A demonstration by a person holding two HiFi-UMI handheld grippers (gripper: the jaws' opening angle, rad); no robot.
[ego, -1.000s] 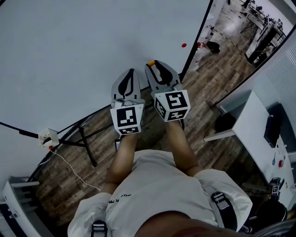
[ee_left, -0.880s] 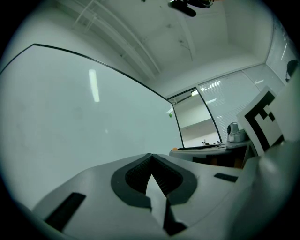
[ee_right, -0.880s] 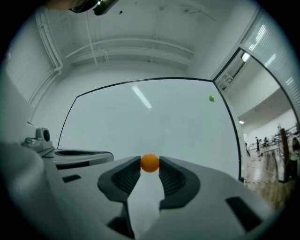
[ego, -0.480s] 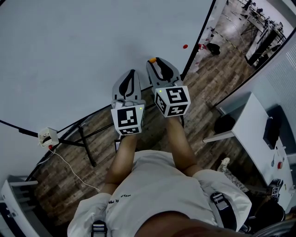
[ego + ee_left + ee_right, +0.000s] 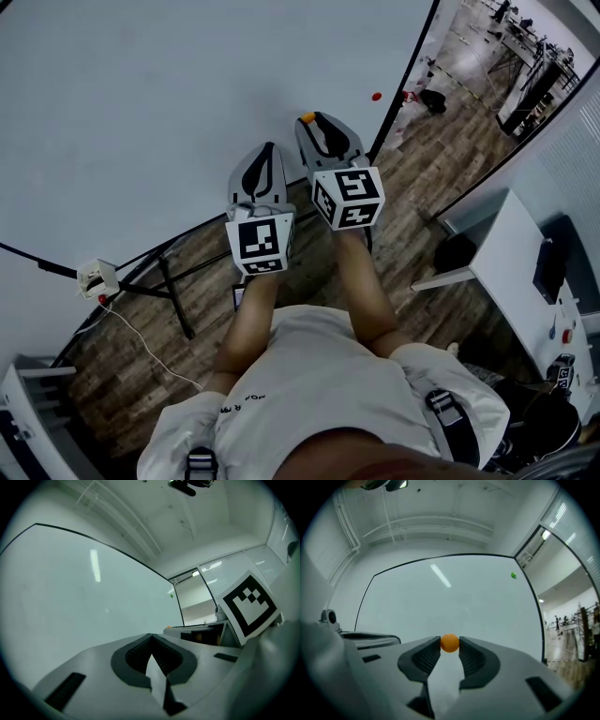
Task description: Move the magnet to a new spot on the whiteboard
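I am seeing that the right gripper [image 5: 316, 120] has crept a little forward toward the large white whiteboard [image 5: 159, 103] during the last second, while its jaws are staying clamped on the small round orange magnet [image 5: 450, 643]. I am judging from this that the carry is going on and the magnet is not placed yet. The left gripper [image 5: 151, 638] is resting with jaws together, nothing between them. The right gripper view is showing the grip clearly, and a small green dot [image 5: 513, 575] near the board's right edge. The head view is showing a small red dot [image 5: 376, 96] there; I cannot tell if it is the same thing.
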